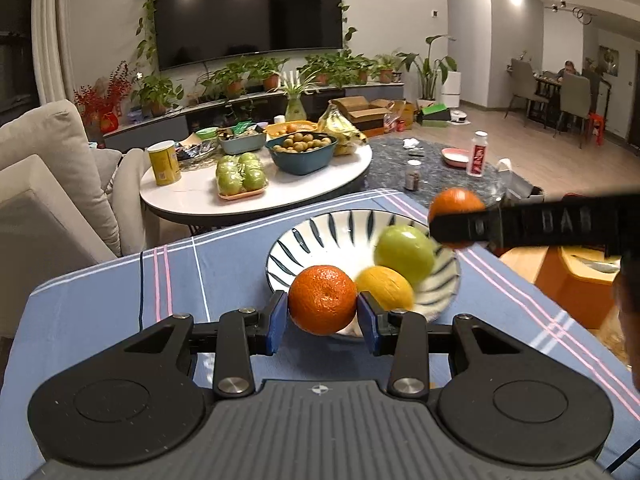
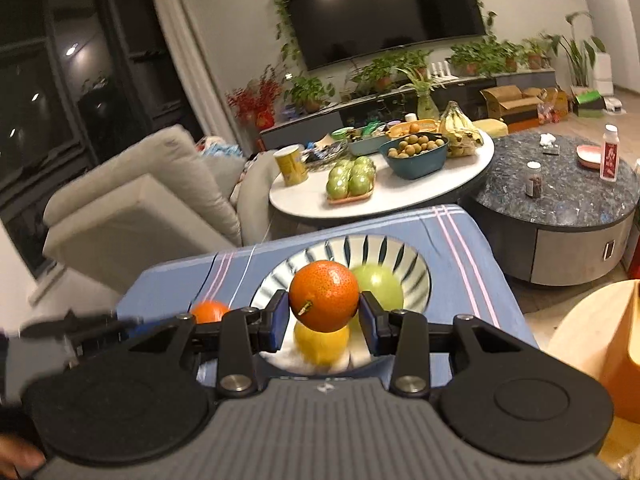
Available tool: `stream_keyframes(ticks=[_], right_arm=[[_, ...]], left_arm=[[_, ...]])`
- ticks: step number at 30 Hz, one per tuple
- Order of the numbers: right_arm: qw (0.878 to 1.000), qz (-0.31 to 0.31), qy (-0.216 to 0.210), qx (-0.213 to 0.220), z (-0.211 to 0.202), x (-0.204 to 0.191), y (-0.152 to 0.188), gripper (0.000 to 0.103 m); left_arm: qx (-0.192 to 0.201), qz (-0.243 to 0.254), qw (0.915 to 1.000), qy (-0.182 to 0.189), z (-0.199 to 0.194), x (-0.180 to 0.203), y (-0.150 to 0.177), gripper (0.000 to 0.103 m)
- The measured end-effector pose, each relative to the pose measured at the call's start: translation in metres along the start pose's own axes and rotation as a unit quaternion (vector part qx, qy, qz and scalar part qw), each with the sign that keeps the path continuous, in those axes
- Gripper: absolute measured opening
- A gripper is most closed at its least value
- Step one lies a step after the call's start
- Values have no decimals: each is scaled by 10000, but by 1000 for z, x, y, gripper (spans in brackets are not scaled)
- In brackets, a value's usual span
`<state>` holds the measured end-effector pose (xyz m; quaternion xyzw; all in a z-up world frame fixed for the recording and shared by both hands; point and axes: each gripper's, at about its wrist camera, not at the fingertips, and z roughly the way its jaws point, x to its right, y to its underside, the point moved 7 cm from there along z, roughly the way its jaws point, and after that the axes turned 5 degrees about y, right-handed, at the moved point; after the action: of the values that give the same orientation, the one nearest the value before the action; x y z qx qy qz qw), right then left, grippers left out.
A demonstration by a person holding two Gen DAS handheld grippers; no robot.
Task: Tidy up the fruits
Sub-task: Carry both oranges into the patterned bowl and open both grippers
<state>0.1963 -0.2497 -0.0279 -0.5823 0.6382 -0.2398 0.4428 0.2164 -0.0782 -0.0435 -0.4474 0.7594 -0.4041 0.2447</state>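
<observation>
A blue-striped white bowl point(image 1: 320, 236) sits on the blue tablecloth point(image 1: 100, 300) and holds a green apple point(image 1: 404, 254) and a yellow fruit point(image 1: 386, 286). My left gripper point(image 1: 322, 312) is shut on an orange point(image 1: 322, 299) at the bowl's near rim. My right gripper point(image 2: 323, 312) is shut on a second orange point(image 2: 324, 295) and holds it above the bowl point(image 2: 384, 250), over the yellow fruit point(image 2: 320, 344) and beside the apple point(image 2: 380, 284). The right gripper and its orange point(image 1: 456, 202) show at the right of the left view. The left gripper's orange point(image 2: 209, 311) shows at the left of the right view.
A white round table point(image 1: 208, 200) behind carries packed green apples point(image 1: 240, 174), a teal bowl of small fruits point(image 1: 302, 152), bananas point(image 1: 340, 126) and a yellow can point(image 1: 164, 162). A dark marble table point(image 2: 560, 200) stands to the right, a sofa point(image 1: 44, 184) to the left.
</observation>
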Motion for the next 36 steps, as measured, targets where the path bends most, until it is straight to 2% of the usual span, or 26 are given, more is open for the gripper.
stream_keyframes(ticks=[4,13,16,36], right_arm=[[10000,36,42,45,18,-1,-13,58],[9997,162,117,-151,52,4,-16,58],[9995,169,163,-190,59,4,-18,58],[9994,2,152,-326,77,-1,-18,58]], left_arm=[[-70,-37,9999,-75,21,-7,-8,36],[-192,-83,9997,-114,51,-18,-12,36],[-137,-105,9998,-81,57,-18,-16,31],[-335,67,9994,11,69,-10,-10,32]])
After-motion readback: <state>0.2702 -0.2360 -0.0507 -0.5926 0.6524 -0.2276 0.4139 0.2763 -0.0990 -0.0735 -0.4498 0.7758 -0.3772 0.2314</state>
